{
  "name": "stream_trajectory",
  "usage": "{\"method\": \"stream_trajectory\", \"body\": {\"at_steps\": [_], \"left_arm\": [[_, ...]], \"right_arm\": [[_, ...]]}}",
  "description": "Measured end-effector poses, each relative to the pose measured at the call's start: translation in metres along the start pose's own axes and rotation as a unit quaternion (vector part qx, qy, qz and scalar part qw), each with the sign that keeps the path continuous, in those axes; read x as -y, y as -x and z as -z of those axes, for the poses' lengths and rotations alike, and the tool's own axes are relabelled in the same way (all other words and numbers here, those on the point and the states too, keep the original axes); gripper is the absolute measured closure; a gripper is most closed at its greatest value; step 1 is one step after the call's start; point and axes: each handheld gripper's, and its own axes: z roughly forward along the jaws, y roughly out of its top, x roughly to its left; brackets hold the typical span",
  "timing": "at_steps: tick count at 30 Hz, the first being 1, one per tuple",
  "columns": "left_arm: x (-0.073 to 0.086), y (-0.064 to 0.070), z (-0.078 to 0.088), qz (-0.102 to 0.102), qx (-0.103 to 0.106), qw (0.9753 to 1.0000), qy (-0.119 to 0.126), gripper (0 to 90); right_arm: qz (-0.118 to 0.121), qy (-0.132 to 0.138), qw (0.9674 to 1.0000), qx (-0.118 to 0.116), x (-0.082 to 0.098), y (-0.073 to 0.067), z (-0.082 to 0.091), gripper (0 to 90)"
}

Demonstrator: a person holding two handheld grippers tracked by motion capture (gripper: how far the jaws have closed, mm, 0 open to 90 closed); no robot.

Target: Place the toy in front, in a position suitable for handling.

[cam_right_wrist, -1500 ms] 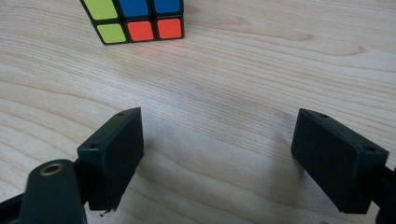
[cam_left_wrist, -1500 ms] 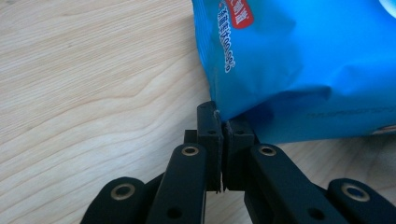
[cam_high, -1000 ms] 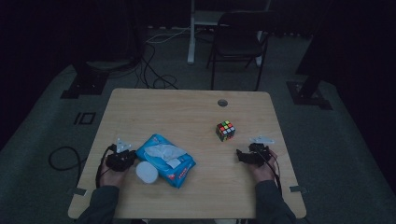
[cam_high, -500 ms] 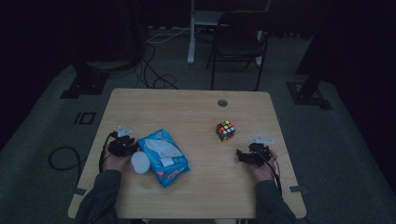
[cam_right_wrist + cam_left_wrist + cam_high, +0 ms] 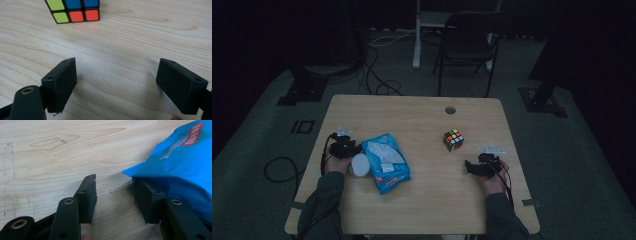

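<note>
Dim floor swallows detail; left tongs (image 5: 115,195) just widened beside blue pack (image 5: 180,162), right tongs (image 5: 116,85) wide.

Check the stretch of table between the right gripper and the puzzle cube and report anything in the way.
Nothing visible does. The right gripper has open jaws pointing at the puzzle cube, and bare wooden table lies between them.
</note>
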Motion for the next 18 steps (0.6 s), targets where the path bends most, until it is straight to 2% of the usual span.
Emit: {"method": "stream_trajectory", "body": {"at_steps": [2, 3, 4, 5, 7, 8, 13, 16, 18], "left_arm": [[0.002, -0.002, 0.002, 0.005, 0.005, 1.0, 0.003, 52.3], [0.003, -0.003, 0.005, 0.007, 0.01, 0.9999, 0.009, 52.6], [0.006, -0.006, 0.01, 0.014, 0.014, 0.9996, 0.02, 52.5], [0.006, -0.006, 0.01, 0.014, 0.014, 0.9996, 0.02, 52.2], [0.009, -0.009, 0.018, 0.015, 0.009, 0.9995, 0.025, 51.8], [0.011, -0.011, 0.022, 0.019, 0.006, 0.9993, 0.03, 51.8], [0.016, -0.014, 0.045, 0.032, -0.015, 0.9978, 0.055, 51.9], [0.017, -0.007, 0.061, 0.027, -0.024, 0.9968, 0.071, 50.9], [0.017, 0.003, 0.073, 0.017, -0.026, 0.9961, 0.082, 49.7]], "right_arm": [[0.001, -0.002, 1.0, -0.002, 0.0, -0.001, 0.0, 15.1], [0.012, -0.002, 0.9999, 0.008, -0.001, -0.005, 0.004, 28.3], [0.02, 0.004, 0.9997, 0.013, -0.002, -0.007, 0.007, 30.8], [0.02, 0.004, 0.9997, 0.013, -0.002, -0.007, 0.007, 30.8], [0.029, 0.02, 0.9993, 0.015, -0.006, -0.01, 0.012, 31.3], [0.03, 0.031, 0.9991, 0.004, -0.011, -0.013, 0.016, 31.2], [0.038, 0.034, 0.9987, -0.007, -0.018, -0.018, 0.016, 26.7], [0.042, 0.046, 0.9979, -0.017, -0.025, -0.024, 0.015, 22.0], [0.047, 0.047, 0.9976, -0.02, -0.028, -0.027, 0.014, 21.1]]}}
